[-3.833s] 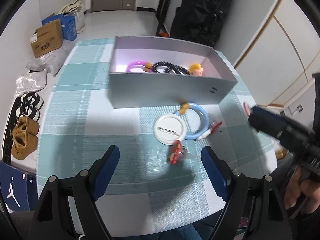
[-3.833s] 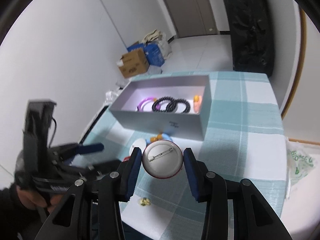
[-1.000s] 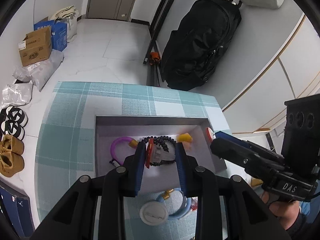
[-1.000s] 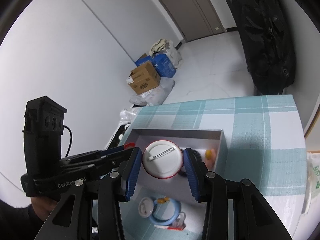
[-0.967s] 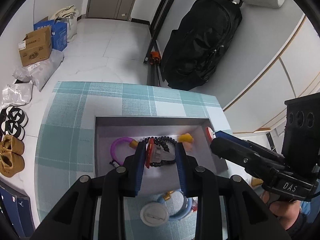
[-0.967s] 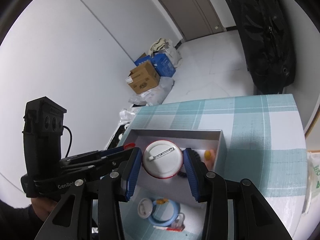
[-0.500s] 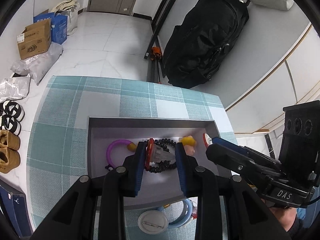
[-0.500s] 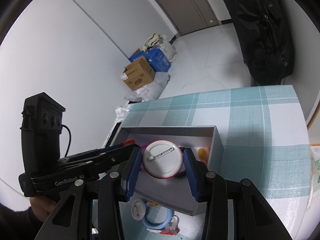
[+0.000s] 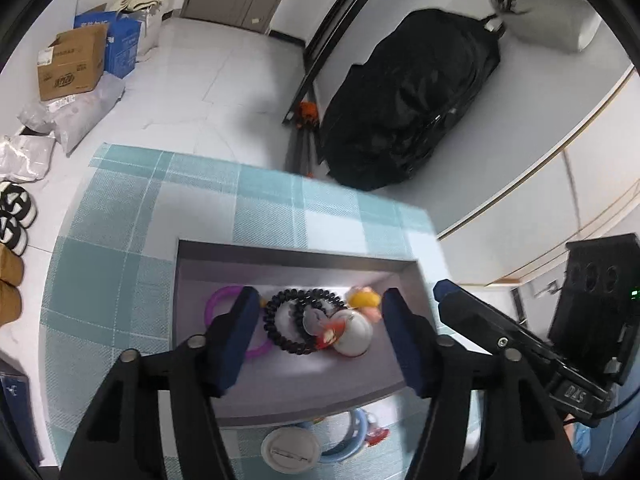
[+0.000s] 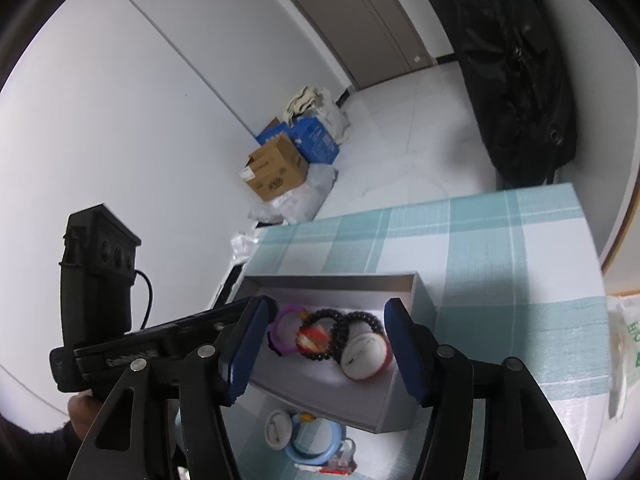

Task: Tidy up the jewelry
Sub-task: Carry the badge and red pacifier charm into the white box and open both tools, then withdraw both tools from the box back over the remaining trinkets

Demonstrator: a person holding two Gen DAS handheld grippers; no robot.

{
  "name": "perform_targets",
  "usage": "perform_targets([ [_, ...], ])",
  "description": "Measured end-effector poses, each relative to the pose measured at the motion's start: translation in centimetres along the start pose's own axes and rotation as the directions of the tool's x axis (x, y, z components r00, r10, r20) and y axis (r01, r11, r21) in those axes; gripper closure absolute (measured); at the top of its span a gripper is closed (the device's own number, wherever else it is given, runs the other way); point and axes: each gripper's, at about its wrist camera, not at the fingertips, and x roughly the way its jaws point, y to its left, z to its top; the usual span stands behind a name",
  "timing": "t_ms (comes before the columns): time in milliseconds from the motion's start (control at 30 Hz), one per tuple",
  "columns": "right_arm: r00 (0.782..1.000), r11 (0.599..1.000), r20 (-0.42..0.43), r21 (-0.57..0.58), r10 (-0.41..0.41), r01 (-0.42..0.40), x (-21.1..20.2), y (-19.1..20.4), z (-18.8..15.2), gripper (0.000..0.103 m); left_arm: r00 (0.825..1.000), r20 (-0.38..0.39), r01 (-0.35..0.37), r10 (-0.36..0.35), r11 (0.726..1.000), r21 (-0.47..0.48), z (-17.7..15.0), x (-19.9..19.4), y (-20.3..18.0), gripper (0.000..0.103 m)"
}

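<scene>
A grey open box [image 9: 296,264] [image 10: 332,282] stands on the checked tablecloth. In it lie a purple ring [image 9: 218,300] [image 10: 286,330], black bead bracelets [image 9: 288,320] [image 10: 344,330], a red and clear piece [image 9: 330,330] [image 10: 312,338], a round white badge [image 9: 354,336] [image 10: 366,356] and a yellow charm [image 9: 362,300]. My left gripper [image 9: 318,334] is open and empty above the box. My right gripper [image 10: 322,344] is open and empty above it too. In front of the box lie another white badge [image 9: 290,448] [image 10: 278,428] and a blue ring [image 9: 344,446] [image 10: 316,446].
The teal checked tablecloth [image 9: 120,216] covers a table that ends near the box on all sides. A black bag [image 9: 408,96] stands on the floor behind. Cardboard boxes [image 9: 68,64] and shoes [image 9: 12,216] lie at the left. A plastic bag [image 10: 624,344] lies at the table's right edge.
Both grippers have opened. The red and clear piece left the left gripper and the white badge left the right gripper; both now lie in the box.
</scene>
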Motion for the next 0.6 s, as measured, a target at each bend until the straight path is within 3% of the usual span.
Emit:
perform_targets([
  [233,0.999,1.000,0.029,-0.017,-0.021,0.022,-1.3,0.3,-0.3,0.033,0.998,0.038,-0.053,0.051,0.998,0.043,-0.7,-1.2,-0.7,0.043],
  [300,0.999,1.000,0.038,-0.016,-0.025,0.026,-1.7,0.4,-0.5,0.032,0.993,0.082,-0.086,0.081,0.995,0.059,-1.1,-2.1,-0.9,0.043],
  [467,0.998,0.999,0.059,-0.035,-0.037,0.039,-2.6,0.7,-1.1,0.030,0.989,0.141,-0.054,0.040,0.994,0.092,-1.9,-4.3,-1.5,0.043],
  [600,0.997,0.998,0.068,-0.047,-0.041,0.045,-3.2,1.1,-1.6,0.026,0.989,0.143,-0.057,0.041,0.993,0.108,-2.9,-4.5,-1.7,0.042],
])
